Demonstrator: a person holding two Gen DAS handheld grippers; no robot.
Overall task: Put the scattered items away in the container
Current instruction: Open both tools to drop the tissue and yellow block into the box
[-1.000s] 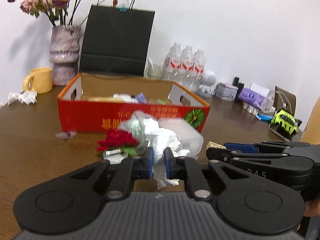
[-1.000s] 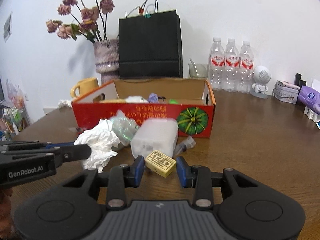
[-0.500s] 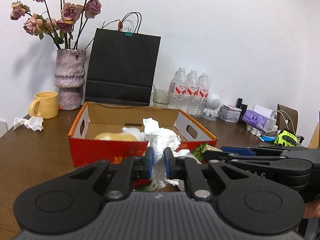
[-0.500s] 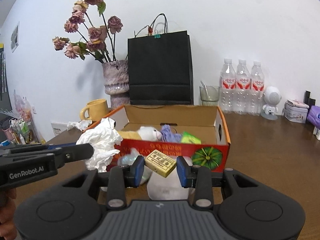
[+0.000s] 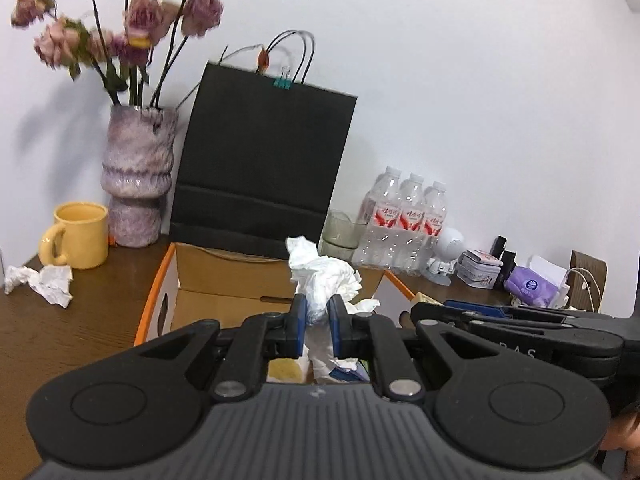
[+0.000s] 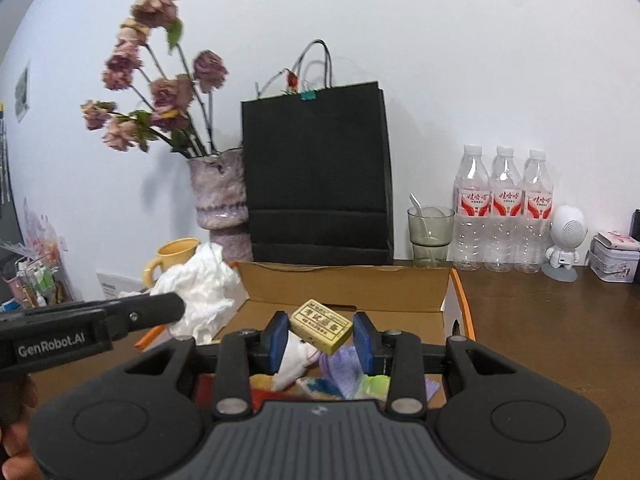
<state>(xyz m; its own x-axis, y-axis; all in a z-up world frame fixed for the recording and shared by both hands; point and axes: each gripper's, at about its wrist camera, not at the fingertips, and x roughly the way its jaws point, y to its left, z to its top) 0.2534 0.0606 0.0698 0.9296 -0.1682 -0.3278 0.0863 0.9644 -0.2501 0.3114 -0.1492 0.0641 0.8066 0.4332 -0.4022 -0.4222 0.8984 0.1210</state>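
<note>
Left gripper (image 5: 317, 322) clamped on crumpled tissue (image 5: 323, 276), above the box (image 5: 208, 280). Right gripper (image 6: 321, 336) pinching an eraser (image 6: 321, 326), jaws partly closed, over the box too.

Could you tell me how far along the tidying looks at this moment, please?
Partly done: the cardboard box already holds several soft, colourful items. In hand: the left hand-held gripper clamps a crumpled white tissue and the right hand-held gripper grips a small yellow eraser, both over the open box, not yet released. Left: another crumpled tissue lies on the table beside the yellow mug.
</note>
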